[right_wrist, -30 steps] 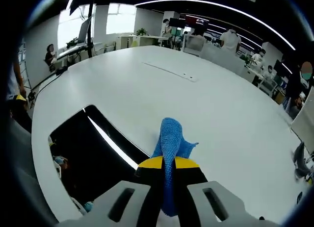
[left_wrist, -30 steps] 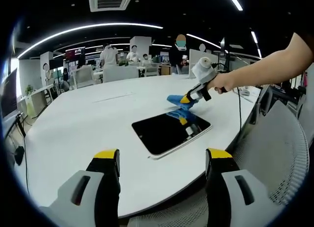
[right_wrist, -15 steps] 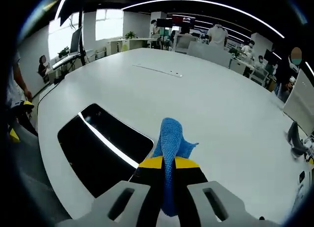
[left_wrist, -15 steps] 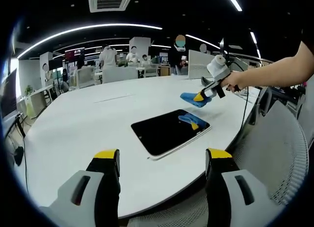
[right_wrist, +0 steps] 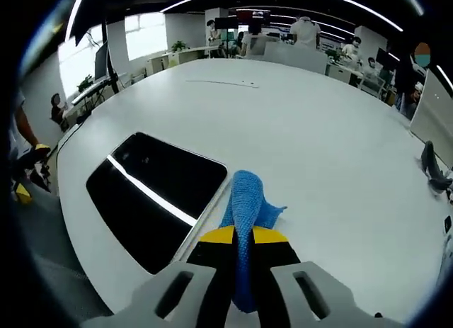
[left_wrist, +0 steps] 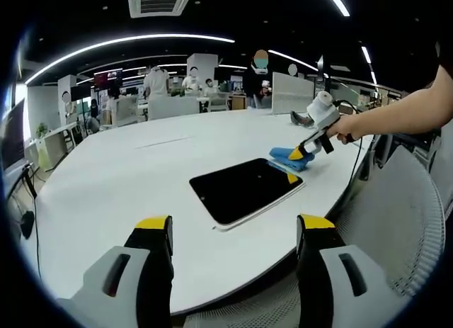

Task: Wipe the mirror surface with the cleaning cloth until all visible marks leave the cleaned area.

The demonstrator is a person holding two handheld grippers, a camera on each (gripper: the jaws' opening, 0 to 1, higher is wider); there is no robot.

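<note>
A: Left gripper view: our left gripper (left_wrist: 233,232) hangs released near the mirror (left_wrist: 245,189) on the counter (left_wrist: 127,172); right gripper (left_wrist: 296,154) at its far corner.

B: Right gripper view: right gripper (right_wrist: 236,234) clenched on the cleaning cloth (right_wrist: 248,204), just beside the mirror (right_wrist: 156,193). We can't make out marks, so wiping looks unfinished.

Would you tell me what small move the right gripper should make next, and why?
Probably bring the right gripper back over the mirror and lower the blue cloth onto the glass. It is shut on the cloth, which sits at the mirror's edge over the white table, so no wiping is happening there.
</note>
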